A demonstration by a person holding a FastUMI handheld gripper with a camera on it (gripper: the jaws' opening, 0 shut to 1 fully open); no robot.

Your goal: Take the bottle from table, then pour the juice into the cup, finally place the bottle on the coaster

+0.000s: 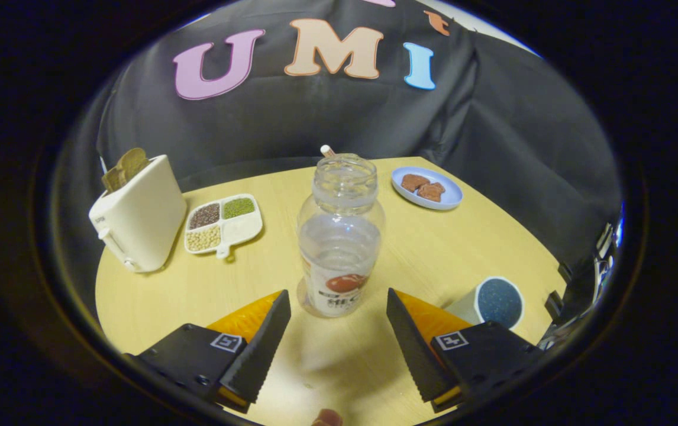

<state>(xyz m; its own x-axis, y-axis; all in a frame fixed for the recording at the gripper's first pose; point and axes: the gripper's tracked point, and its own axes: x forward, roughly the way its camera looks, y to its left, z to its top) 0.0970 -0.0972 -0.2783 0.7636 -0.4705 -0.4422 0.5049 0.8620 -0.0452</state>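
Clear plastic bottle (340,236), uncapped, stands upright on a thin coaster (302,294) on the wooden bench (463,248), just ahead of our spread gripper (339,307), which holds nothing. We judge it light, slippery, squeezable; grip the labelled lower body.

A pale wooden table (469,248), apparently rounded, stands before the booth's draped black cloth wall (327,127).

The bottle (339,236) wears a white label with a red emblem and dark characters beneath it, too blurred to read. Each finger mount of the gripper (339,302), flanking the bottle with fingers spread wide, carries a small square marker tag bearing a black-and-white pattern, no legible words.
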